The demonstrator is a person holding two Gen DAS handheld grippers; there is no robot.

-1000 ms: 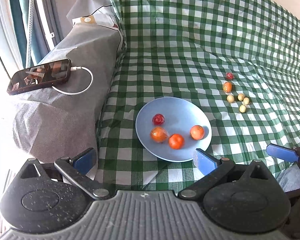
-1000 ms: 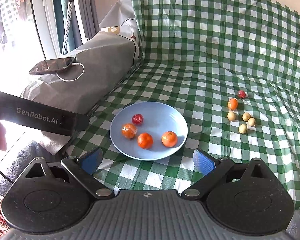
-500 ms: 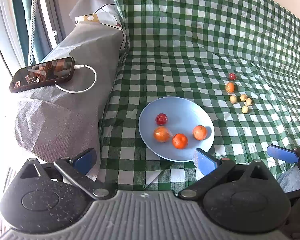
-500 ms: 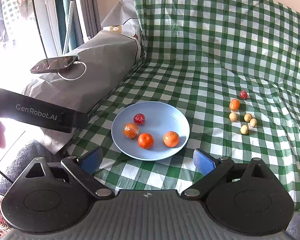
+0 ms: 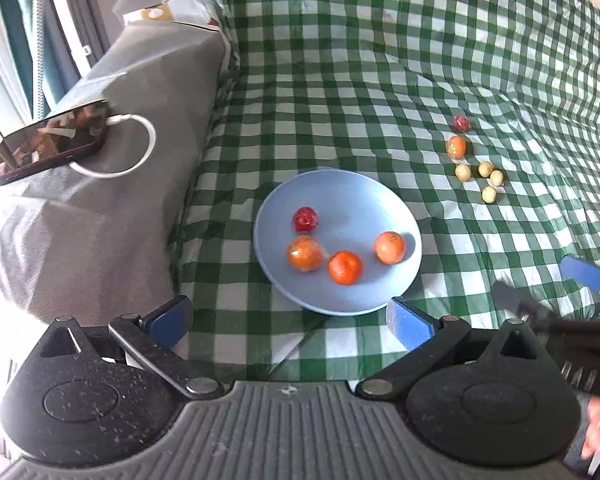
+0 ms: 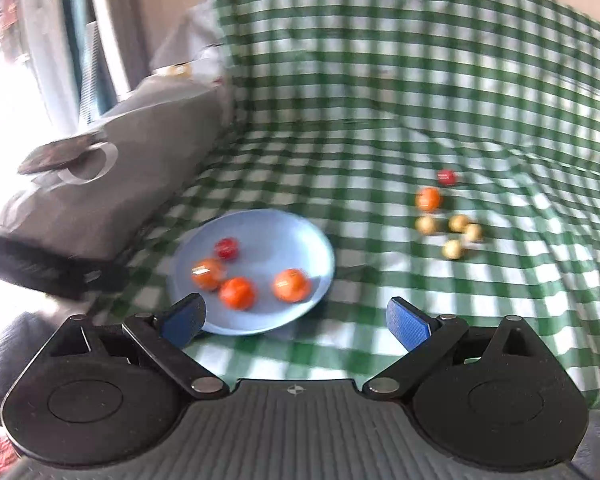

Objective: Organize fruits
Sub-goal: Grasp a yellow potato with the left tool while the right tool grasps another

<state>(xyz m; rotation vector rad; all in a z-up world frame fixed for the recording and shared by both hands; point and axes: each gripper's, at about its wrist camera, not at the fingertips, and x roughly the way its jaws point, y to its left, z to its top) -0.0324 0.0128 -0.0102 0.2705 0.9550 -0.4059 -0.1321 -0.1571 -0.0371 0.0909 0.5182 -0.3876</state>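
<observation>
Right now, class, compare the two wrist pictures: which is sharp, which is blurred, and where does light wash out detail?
Left wrist view: sharp, the fruits on the blue plate crisp, though the far left edge is blown out white. Right wrist view: motion-blurred throughout, the checked cloth smeared, the loose fruits soft, with glare at upper left.

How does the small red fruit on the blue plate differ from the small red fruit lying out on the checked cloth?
The small red fruit on the round blue plate sits on the plate's smooth surface; the small red fruit on the green-and-white checked cloth lies on bare cloth. The plate one has three orange fruits near it; the cloth one has one orange fruit and four pale yellow ones. The cloth one lies farther from both grippers. Both are round and red.
</observation>
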